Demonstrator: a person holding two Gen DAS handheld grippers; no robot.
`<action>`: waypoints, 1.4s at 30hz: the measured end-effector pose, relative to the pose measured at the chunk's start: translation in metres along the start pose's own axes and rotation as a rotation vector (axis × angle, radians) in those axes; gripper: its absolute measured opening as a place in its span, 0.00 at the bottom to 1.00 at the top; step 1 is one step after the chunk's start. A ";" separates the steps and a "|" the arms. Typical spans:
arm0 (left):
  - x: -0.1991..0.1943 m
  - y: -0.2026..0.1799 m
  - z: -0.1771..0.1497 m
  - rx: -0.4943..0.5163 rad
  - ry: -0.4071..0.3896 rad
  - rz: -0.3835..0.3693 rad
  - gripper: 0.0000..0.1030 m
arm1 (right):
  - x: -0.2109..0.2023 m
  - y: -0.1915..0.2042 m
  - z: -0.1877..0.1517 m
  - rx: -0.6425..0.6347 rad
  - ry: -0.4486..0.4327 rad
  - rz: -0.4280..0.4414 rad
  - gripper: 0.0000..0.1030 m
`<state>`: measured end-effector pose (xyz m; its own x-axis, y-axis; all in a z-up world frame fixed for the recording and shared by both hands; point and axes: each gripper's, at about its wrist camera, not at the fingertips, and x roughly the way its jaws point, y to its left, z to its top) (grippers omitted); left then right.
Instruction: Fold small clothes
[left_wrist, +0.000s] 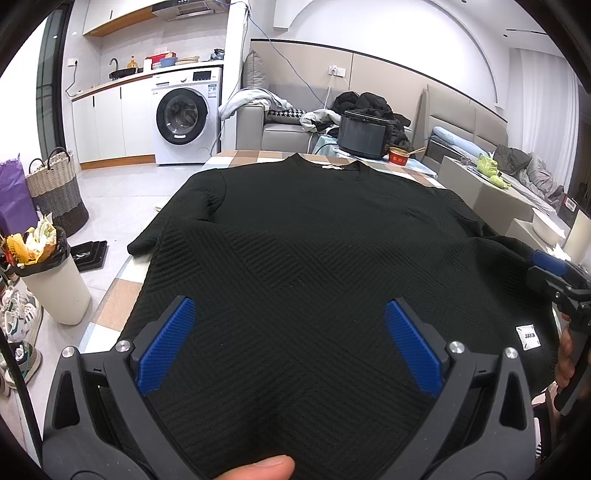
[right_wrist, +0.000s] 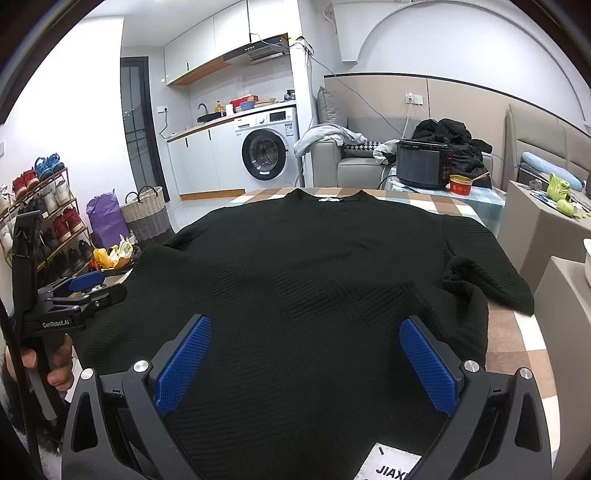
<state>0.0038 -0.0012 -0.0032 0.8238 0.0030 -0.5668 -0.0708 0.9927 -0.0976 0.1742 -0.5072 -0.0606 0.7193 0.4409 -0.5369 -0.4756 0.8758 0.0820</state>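
Observation:
A black ribbed short-sleeved top (left_wrist: 314, 236) (right_wrist: 314, 258) lies spread flat on a checked table (left_wrist: 110, 306) (right_wrist: 517, 354), collar at the far end and hem nearest me. My left gripper (left_wrist: 289, 302) hovers open over the hem's left half, nothing between its blue pads (left_wrist: 166, 343). My right gripper (right_wrist: 304, 321) hovers open over the right half, beside a white label (right_wrist: 391, 465). Each gripper shows at the edge of the other's view: right gripper (left_wrist: 535, 267), left gripper (right_wrist: 110, 286). The left sleeve (left_wrist: 173, 221) reaches the table edge. The right sleeve (right_wrist: 487, 280) is rumpled.
A full waste bin (left_wrist: 55, 288) and a woven basket (left_wrist: 55, 184) stand on the floor left of the table, near a shoe rack (right_wrist: 44, 221). Beyond the table's far end sit a dark cooker (right_wrist: 423, 166) and a red bowl (right_wrist: 461, 184). A grey cabinet (right_wrist: 535, 221) flanks the right.

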 end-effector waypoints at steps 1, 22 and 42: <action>0.000 0.000 0.001 -0.001 0.000 0.000 1.00 | 0.000 0.000 0.000 0.001 -0.001 -0.001 1.00; 0.003 0.001 0.003 -0.001 -0.007 0.005 1.00 | 0.003 -0.003 0.000 0.016 0.022 -0.043 1.00; 0.013 0.014 0.009 -0.010 0.009 0.010 1.00 | 0.036 -0.006 0.006 0.024 0.093 -0.027 1.00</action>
<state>0.0183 0.0141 -0.0049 0.8177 0.0118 -0.5755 -0.0848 0.9913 -0.1002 0.2056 -0.4951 -0.0753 0.6809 0.3981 -0.6147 -0.4436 0.8921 0.0863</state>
